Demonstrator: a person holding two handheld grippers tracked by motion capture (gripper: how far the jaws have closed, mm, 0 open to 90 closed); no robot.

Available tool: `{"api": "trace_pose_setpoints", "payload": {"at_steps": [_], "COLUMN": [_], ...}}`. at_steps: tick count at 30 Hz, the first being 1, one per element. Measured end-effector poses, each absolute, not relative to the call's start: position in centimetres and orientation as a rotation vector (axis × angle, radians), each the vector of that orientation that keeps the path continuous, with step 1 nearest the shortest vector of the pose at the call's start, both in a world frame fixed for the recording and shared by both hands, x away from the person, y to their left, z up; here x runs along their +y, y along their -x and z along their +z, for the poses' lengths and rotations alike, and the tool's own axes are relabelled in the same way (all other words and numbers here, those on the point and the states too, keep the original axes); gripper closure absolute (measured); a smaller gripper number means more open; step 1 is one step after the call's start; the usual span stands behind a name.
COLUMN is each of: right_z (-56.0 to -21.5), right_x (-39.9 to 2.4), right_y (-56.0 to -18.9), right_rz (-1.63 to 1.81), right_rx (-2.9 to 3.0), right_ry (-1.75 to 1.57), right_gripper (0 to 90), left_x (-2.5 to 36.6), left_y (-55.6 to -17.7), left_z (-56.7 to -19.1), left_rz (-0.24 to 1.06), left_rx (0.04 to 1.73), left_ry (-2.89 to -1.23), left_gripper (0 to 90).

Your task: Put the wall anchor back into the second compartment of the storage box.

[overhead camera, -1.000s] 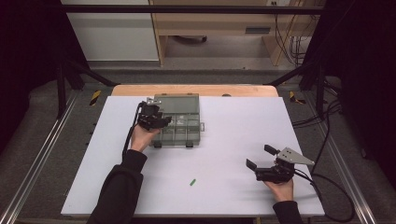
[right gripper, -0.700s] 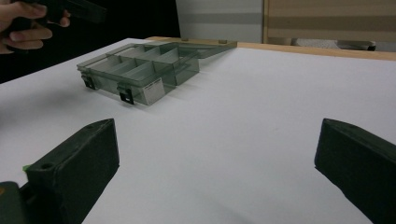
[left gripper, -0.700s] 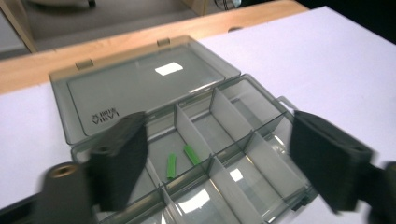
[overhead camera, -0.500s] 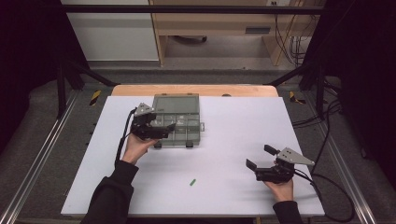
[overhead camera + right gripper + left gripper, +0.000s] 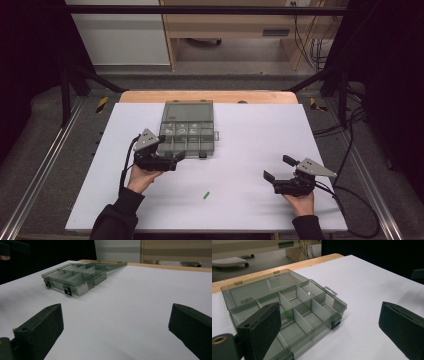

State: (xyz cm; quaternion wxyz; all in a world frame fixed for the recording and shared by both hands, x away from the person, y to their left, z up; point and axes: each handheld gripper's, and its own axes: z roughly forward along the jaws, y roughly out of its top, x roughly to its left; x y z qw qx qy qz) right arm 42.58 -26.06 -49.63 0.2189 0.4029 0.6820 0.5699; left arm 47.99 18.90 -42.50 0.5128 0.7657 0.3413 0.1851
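**Open organiser box, one green piece loose on the worktop**

Your left gripper (image 5: 172, 159) sits at the near-left corner of the box (image 5: 187, 131), jaws wide, holding nothing. Your right gripper (image 5: 278, 170) rests well apart on the right of the worktop (image 5: 260, 130), jaws also wide and empty.

Handling, as a judgement:
- Box: thin clear plastic, so likely light and stiff, and slick on the white sheet. Expect it to skid if you push a wall sideways. Take it by an outer wall or the front edge near the latches (image 5: 67, 292), not by the inner dividers, which look thin. The lid (image 5: 265, 285) lies flat open at the far side on its hinges; don't lift by it.
- Green piece (image 5: 206, 195): tiny, light, lies flat on the worktop between the two grippers, near the front edge. Pinch across its short side with the jaw tips nearly closed first; it could flick away.

Count:
- 1 box, lid open.
- 2 black latches on the front wall.
- 1 green piece on the worktop.
- 1 green speck (image 5: 286, 312) in a box compartment; too small to say what it is.
- Compartment total: can't tell exactly.
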Motion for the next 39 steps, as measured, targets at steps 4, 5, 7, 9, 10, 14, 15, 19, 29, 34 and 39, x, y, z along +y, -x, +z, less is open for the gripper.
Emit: {"api": "trace_pose_setpoints", "payload": {"at_steps": [4, 5, 7, 9, 10, 14, 15, 19, 29, 34, 39], "right_z": [-49.6, -49.6, -49.6, -49.6, -49.6, -49.6, -49.6, -49.6, -49.6, -49.6, -49.6], "right_x": [-26.1, -26.1, -26.0, -26.0, -26.1, -26.0, -26.0, -26.1, -26.1, -26.1, -26.0], "right_y": [-42.6, -42.6, -42.6, -42.6, -42.6, -42.5, -42.5, -42.5, -42.5, -42.6, -42.5], "right_rz": [1.577, 1.577, 1.577, 1.578, 1.578, 1.575, 1.575, 1.578, 1.575, 1.574, 1.576], "right_rx": [1.887, 1.887, 1.89, 1.889, 1.887, 1.891, 1.891, 1.889, 1.893, 1.894, 1.891], "right_ry": [-1.113, -1.115, -1.117, -1.117, -1.112, -1.116, -1.116, -1.114, -1.112, -1.11, -1.115], "right_gripper": [0.2, 0.2, 0.2, 0.2, 0.2, 0.2, 0.2, 0.2, 0.2, 0.2, 0.2], "left_x": [18.7, 18.7, 18.6, 18.4, 18.3, 17.8, 17.7, 16.5, 14.2, 13.4, 12.6], "left_y": [-46.6, -46.4, -45.9, -45.3, -45.1, -44.5, -44.4, -43.9, -43.0, -42.8, -42.5], "left_z": [-43.3, -43.4, -43.6, -44.0, -44.1, -44.7, -44.9, -45.8, -46.9, -47.3, -47.8], "left_rz": [0.431, 0.437, 0.432, 0.436, 0.433, 0.428, 0.426, 0.397, 0.363, 0.342, 0.324], "left_rx": [0.805, 0.8, 0.796, 0.789, 0.786, 0.779, 0.78, 0.768, 0.736, 0.723, 0.718], "left_ry": [-1.846, -1.853, -1.858, -1.866, -1.871, -1.899, -1.904, -1.947, -2.04, -2.072, -2.098], "left_gripper": [3.7, 3.7, 3.7, 3.7, 3.7, 3.7, 3.7, 3.7, 2.7, 2.6, 2.6]}}
